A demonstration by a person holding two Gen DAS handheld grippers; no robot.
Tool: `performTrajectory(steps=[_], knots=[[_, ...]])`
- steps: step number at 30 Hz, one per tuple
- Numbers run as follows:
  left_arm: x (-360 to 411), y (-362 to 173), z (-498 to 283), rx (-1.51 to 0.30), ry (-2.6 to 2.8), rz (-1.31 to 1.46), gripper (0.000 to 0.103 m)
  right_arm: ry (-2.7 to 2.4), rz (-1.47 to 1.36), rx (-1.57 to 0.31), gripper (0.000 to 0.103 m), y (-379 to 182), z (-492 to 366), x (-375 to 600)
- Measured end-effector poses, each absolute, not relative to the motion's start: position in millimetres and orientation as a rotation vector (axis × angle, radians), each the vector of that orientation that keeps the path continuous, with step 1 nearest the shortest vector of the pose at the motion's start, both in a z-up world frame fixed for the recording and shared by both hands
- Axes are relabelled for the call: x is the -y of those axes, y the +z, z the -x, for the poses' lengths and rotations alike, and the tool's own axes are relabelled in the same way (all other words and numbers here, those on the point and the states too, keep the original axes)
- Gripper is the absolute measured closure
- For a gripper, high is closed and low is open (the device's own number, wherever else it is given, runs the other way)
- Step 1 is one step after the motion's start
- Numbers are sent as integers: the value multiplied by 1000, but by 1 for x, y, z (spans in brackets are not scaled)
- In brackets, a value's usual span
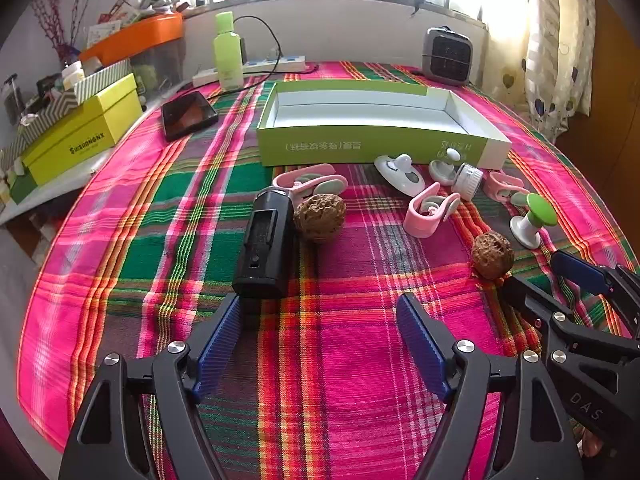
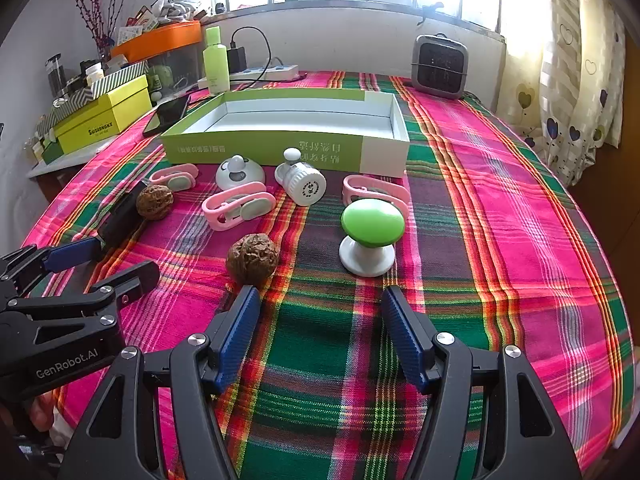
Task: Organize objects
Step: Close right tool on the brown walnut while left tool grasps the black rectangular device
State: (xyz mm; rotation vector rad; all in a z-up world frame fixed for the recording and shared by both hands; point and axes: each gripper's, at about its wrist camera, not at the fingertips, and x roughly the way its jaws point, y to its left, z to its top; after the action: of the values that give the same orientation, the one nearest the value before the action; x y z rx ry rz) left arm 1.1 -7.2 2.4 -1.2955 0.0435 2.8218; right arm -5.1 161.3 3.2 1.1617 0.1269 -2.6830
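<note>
We see both hand-held grippers hanging over the plaid cloth [image 2: 500,184] that covers the surface, each tilted downward. The left hand-held gripper [image 1: 320,312] is spread wide with nothing between its fingers, its left tip close to the near end of the black device [image 1: 264,244]. The right hand-held gripper [image 2: 320,304] is likewise released and empty, just short of a walnut [image 2: 253,259] and the green-capped knob [image 2: 372,236]. Farther back lie a second walnut [image 2: 155,201], three pink clips [image 2: 238,205], a white jar [image 2: 307,183] on its side and two white pieces, all just in front of the open green box [image 2: 280,148], which holds nothing.
</note>
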Motion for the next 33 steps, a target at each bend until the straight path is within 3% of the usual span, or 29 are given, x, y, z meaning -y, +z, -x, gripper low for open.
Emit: performTrajectory(steps=[21,33], knots=[[12,8,-7,-48,2812,1250,26,-2680,-1119,-110,39,9,3,-160],[48,17,-1,95,2839,1228,28,-2620,-1067,-81,39,18,9,-151]])
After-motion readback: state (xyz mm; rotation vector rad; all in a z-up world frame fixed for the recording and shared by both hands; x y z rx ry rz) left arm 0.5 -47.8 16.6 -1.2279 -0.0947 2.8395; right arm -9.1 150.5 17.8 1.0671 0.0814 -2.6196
